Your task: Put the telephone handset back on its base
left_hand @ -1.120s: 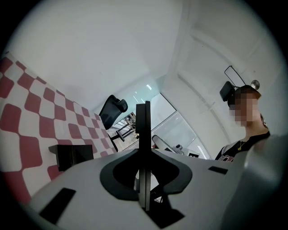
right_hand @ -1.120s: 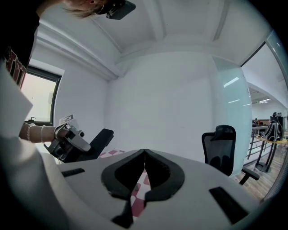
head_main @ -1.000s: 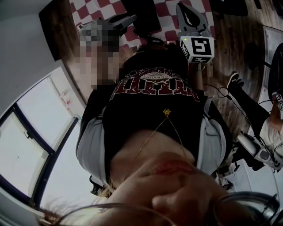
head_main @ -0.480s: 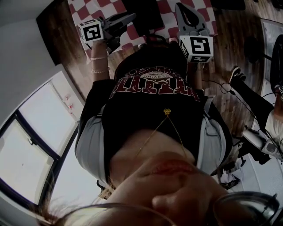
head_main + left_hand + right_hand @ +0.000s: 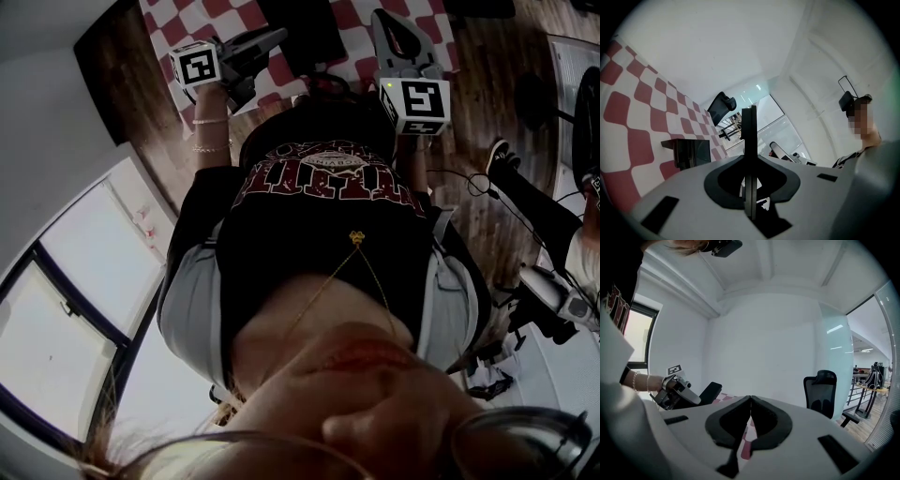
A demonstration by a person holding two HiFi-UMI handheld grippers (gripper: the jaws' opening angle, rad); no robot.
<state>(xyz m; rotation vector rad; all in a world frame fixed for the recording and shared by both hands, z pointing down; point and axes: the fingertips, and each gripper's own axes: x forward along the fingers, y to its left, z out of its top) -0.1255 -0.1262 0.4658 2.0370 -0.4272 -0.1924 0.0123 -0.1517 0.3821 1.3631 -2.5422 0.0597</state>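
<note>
Grey left gripper, grey right gripper: both seen pressed together, nothing held. Telephone handset not found in any view. Risk tbh: black boxy object on red-white checked cloth gets knocked by blind reach.

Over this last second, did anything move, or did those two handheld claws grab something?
Hardly anything. The left gripper shifted very slightly in the head view; in the earliest picture a blur patch covers it. The right gripper stayed where it was. Nothing was taken hold of or let go: both now have their jaws together on nothing, in front of the person's dark shirt by the red-and-white checked cloth.
</note>
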